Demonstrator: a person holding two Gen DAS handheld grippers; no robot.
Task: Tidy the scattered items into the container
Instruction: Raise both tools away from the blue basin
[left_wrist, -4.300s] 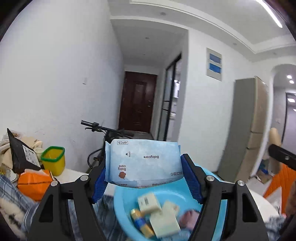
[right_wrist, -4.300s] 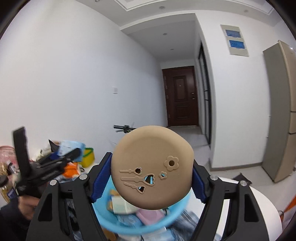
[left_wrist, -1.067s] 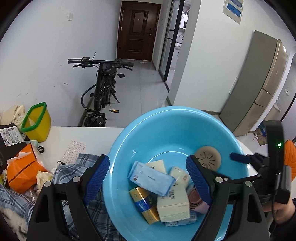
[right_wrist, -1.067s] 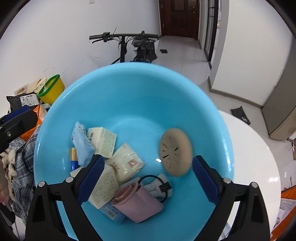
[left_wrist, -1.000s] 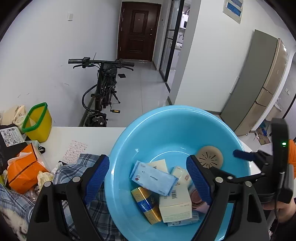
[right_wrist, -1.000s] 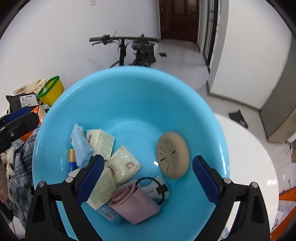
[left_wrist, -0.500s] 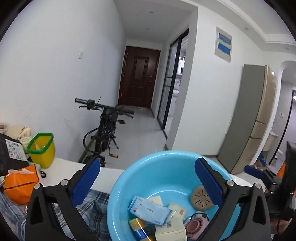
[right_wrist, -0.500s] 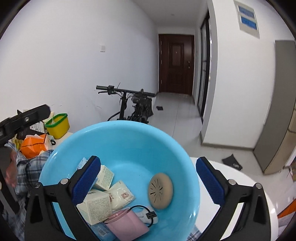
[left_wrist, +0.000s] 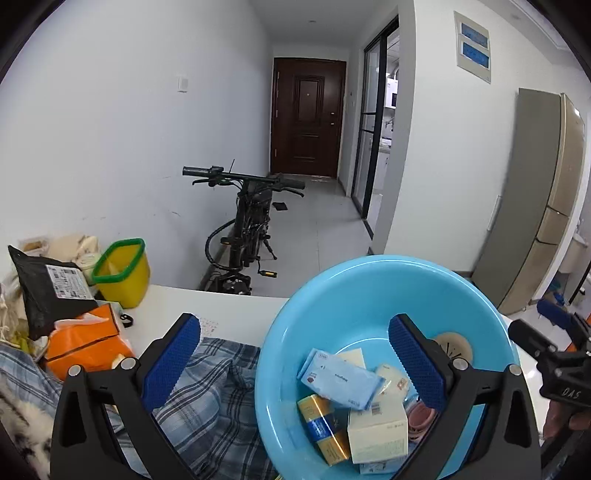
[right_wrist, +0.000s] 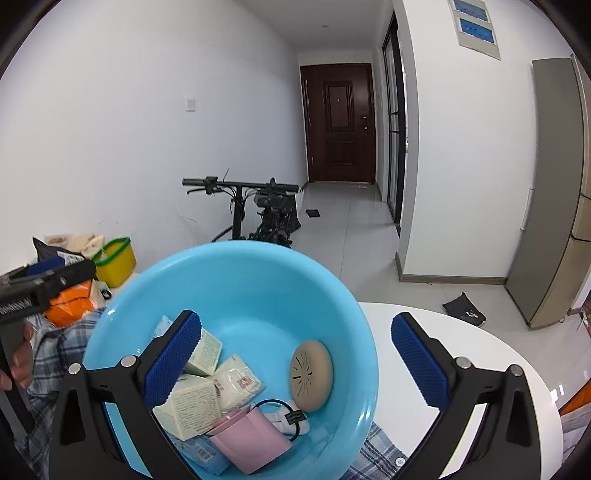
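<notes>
Both the left gripper (left_wrist: 295, 363) and right gripper (right_wrist: 295, 363) (jaws apart, empty) have withdrawn upward, leaving wipes pack (left_wrist: 340, 378) and tan disc (right_wrist: 311, 376) deposited in the basin (right_wrist: 236, 258).

The blue basin (left_wrist: 369, 266) is cut by the bottom edge; package labels unreadable

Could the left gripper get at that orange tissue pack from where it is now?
Probably yes. The left gripper is open and empty, and the orange tissue pack lies uncovered just to its left on the table, beside the plaid cloth; nothing stands between them.
</notes>
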